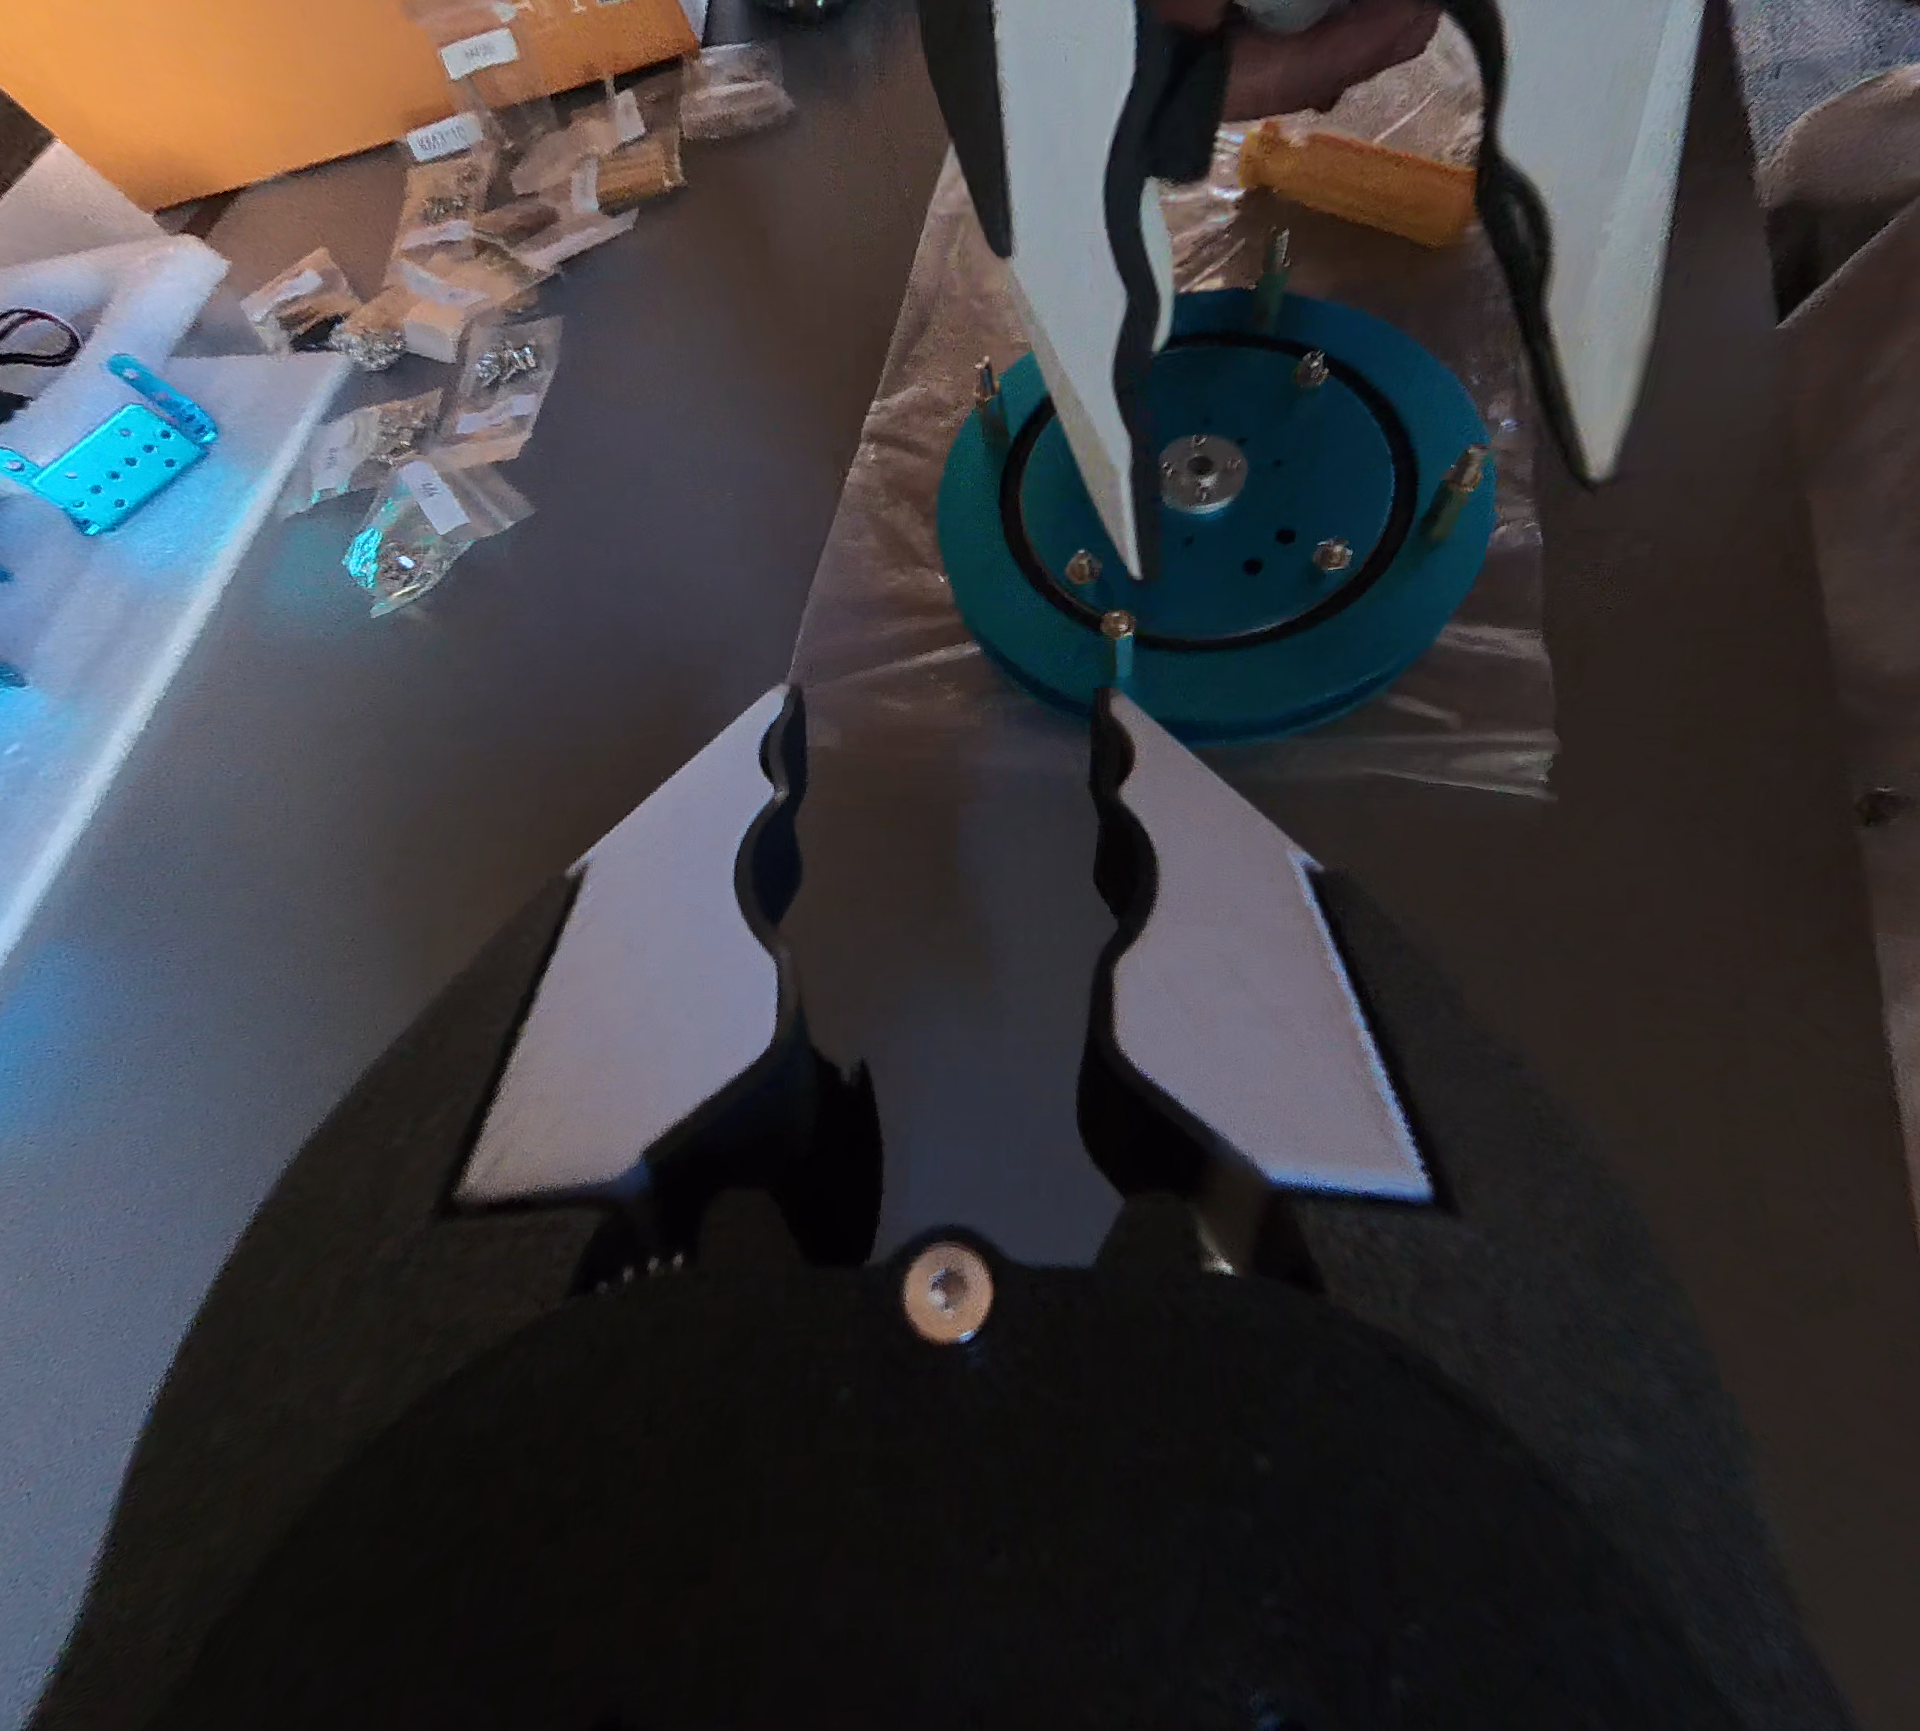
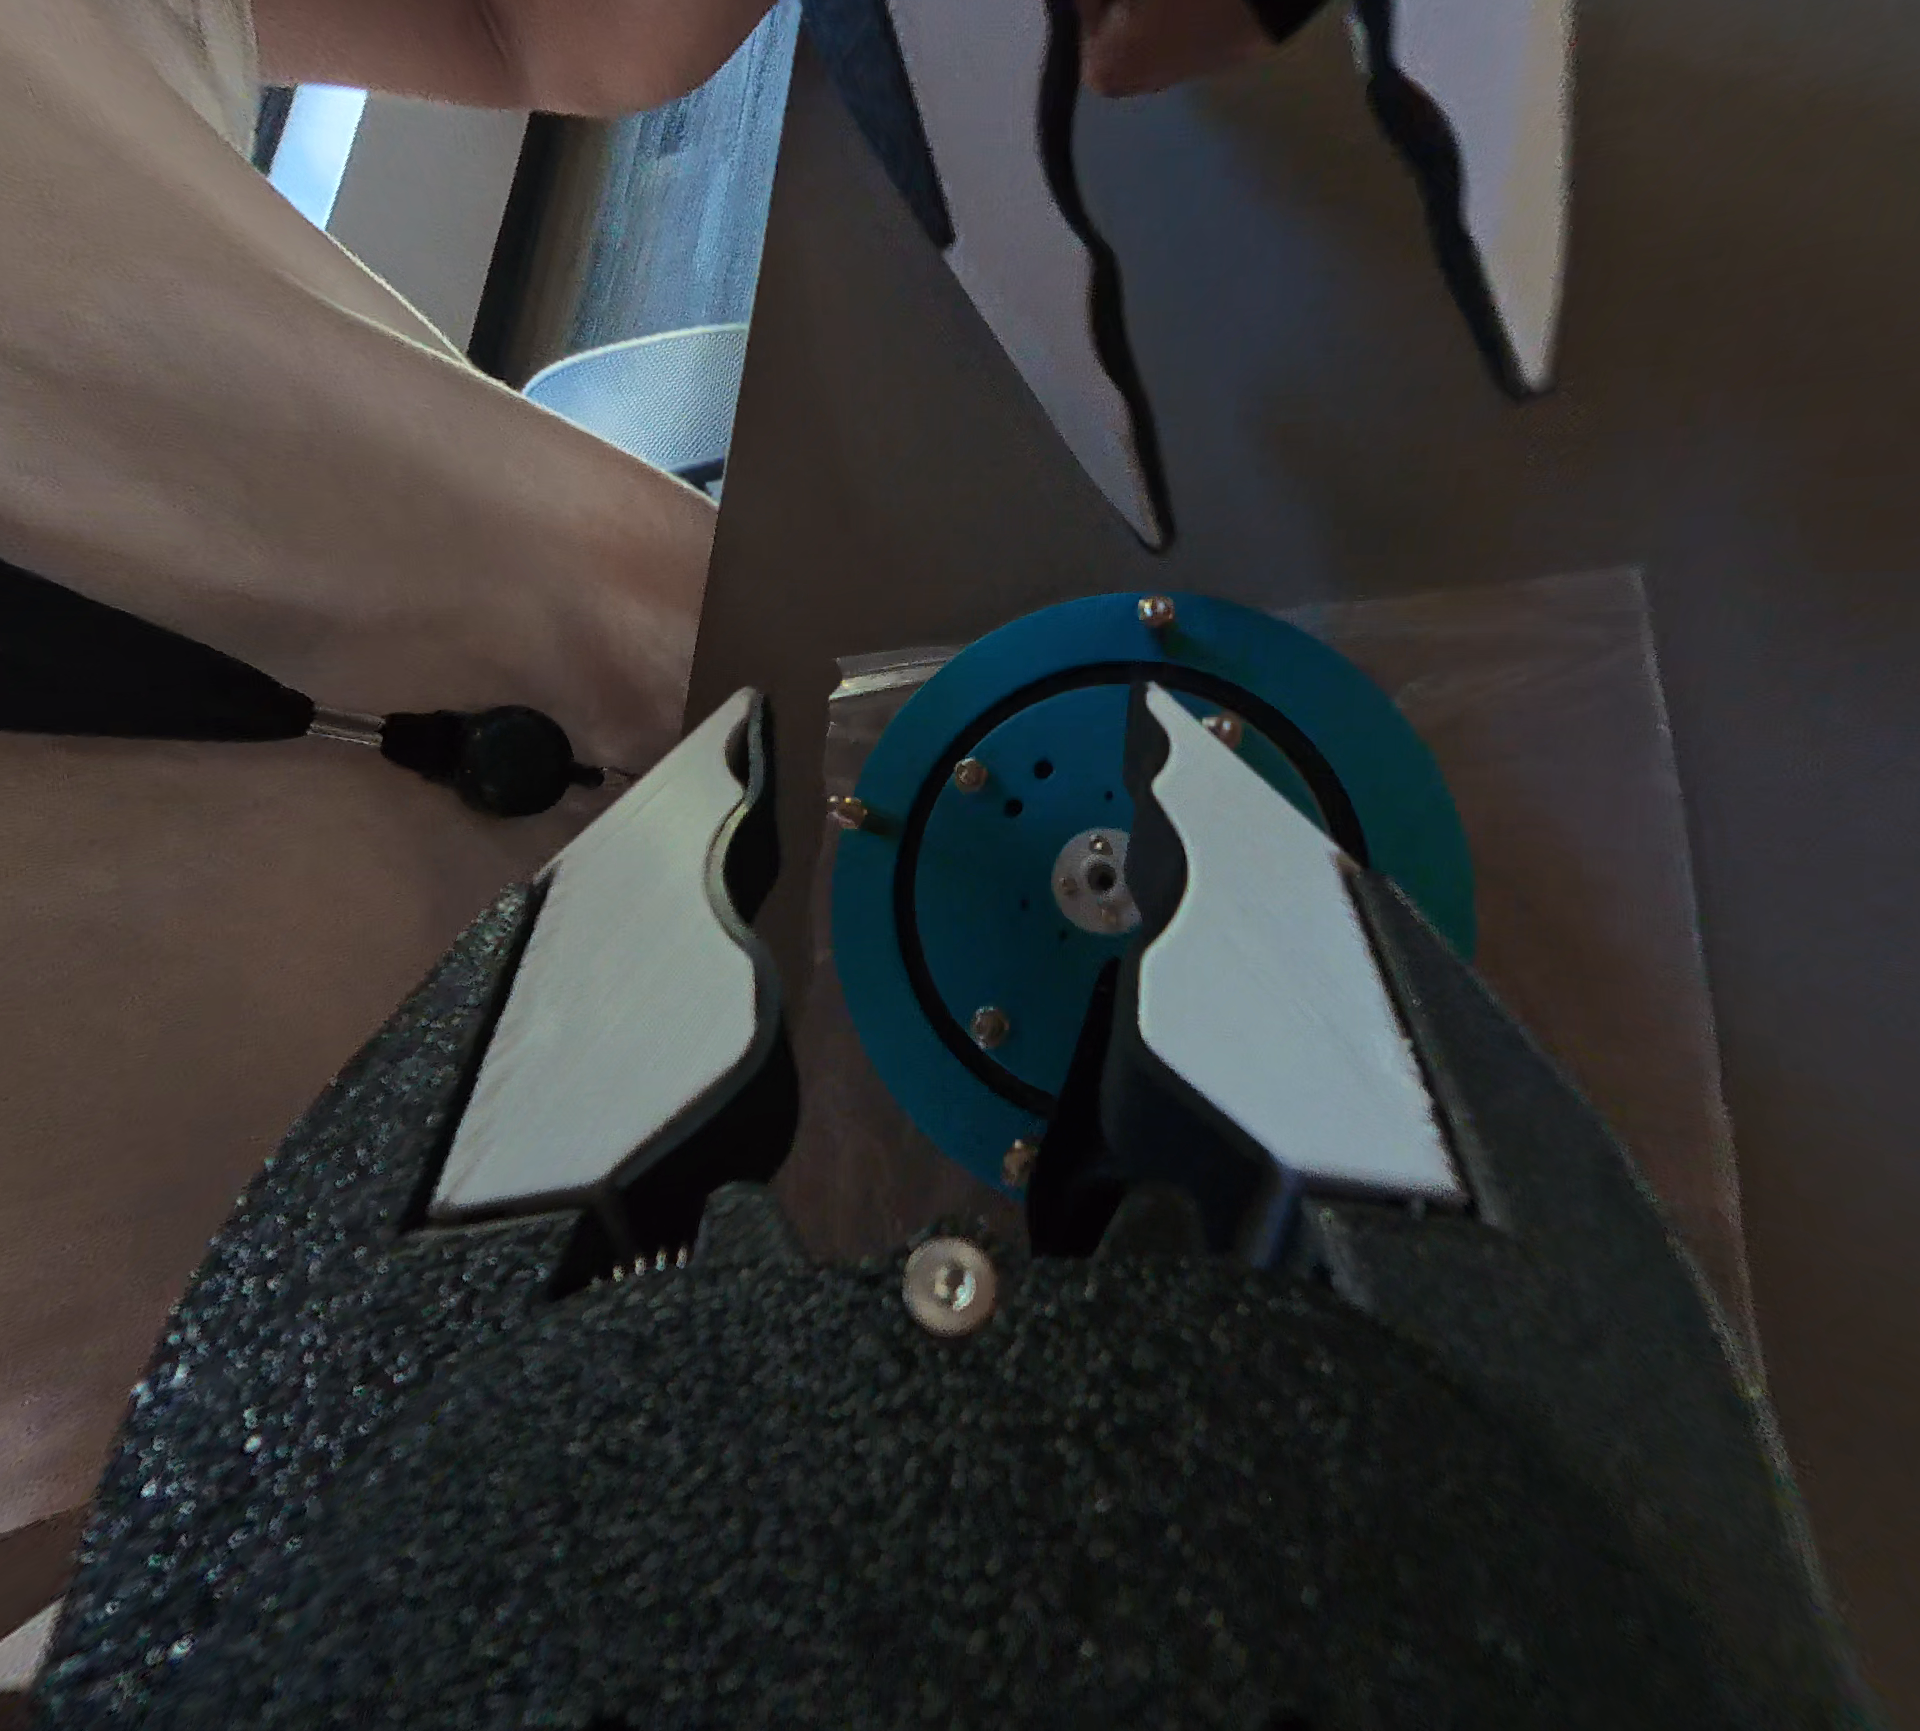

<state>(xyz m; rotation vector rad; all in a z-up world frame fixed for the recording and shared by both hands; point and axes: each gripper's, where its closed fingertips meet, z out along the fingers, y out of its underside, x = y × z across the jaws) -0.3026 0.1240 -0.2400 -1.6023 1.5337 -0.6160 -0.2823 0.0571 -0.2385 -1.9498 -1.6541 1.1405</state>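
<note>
While your left gripper waits agape just short of the blue disc, your right gripper hovers above it, jaws apart, empty.

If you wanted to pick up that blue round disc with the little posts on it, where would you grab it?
Probably the outer rim of the blue disc, fingers coming down from above across its width. It lies flat on clear plastic sheet, and the upright brass posts crowd the top.
</note>
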